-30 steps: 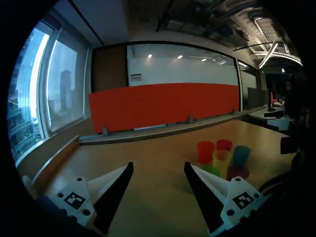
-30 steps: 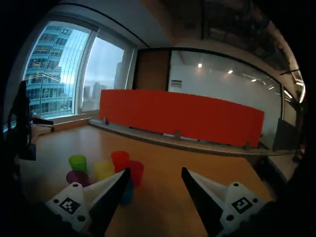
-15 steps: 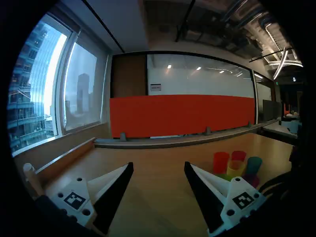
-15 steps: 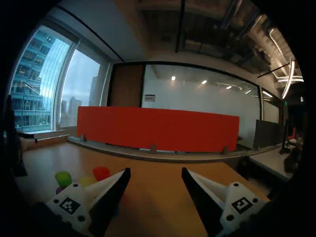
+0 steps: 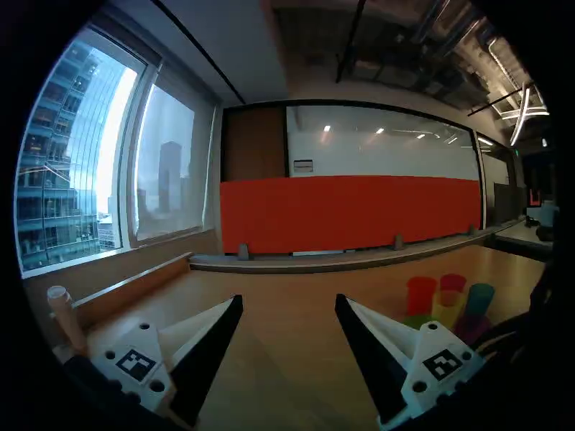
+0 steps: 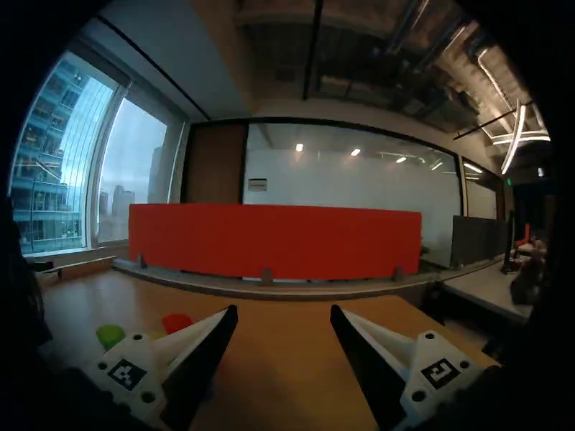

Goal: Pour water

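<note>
Wooden table (image 5: 287, 381) under level left tool (image 5: 287, 298) and right tool (image 6: 283, 309), both wide-gaped, empty.

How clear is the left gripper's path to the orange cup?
Probably yes: the left gripper is open and empty, and only bare table lies between it and the orange cup, which stands off to its right beside the other cups.

In the left gripper view the table (image 5: 287, 327) lies bare straight ahead, up to the red divider (image 5: 352, 213) at its far edge. Cups (image 5: 449, 305) crowd the right; a post (image 5: 66, 316) stands near left. In the right gripper view the cups sit low left, with open tabletop ahead and right.
</note>
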A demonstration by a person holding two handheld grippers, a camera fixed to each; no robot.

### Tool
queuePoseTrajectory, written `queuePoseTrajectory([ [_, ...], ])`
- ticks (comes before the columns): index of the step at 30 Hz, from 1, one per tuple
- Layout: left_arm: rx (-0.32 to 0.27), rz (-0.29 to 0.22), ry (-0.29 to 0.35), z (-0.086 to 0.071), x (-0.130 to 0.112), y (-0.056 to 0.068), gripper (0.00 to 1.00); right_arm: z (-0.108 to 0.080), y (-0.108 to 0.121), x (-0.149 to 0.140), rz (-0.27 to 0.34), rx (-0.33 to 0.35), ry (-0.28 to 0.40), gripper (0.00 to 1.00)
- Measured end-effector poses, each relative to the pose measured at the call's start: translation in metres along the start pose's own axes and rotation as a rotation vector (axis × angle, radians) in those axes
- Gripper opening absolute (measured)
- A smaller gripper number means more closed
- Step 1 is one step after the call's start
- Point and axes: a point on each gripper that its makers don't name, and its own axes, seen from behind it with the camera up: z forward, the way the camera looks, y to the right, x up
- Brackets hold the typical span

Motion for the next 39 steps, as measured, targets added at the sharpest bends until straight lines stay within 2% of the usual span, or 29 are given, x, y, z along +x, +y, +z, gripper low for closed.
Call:
queuePoseTrajectory([
  [6,0.021,-0.010,0.025,0.000,-0.004,-0.004,0.96,-0.002,-0.003,0.003,0.001,-0.007,0.002,1.00],
  [27,-0.009,-0.020,0.017,0.014,-0.040,0.012,0.96,-0.004,-0.011,0.004,-0.011,-0.018,-0.004,1.00],
  [39,-0.023,-0.036,0.020,0.022,-0.045,0.017,0.96,-0.001,-0.011,-0.002,-0.009,-0.020,-0.014,1.00],
])
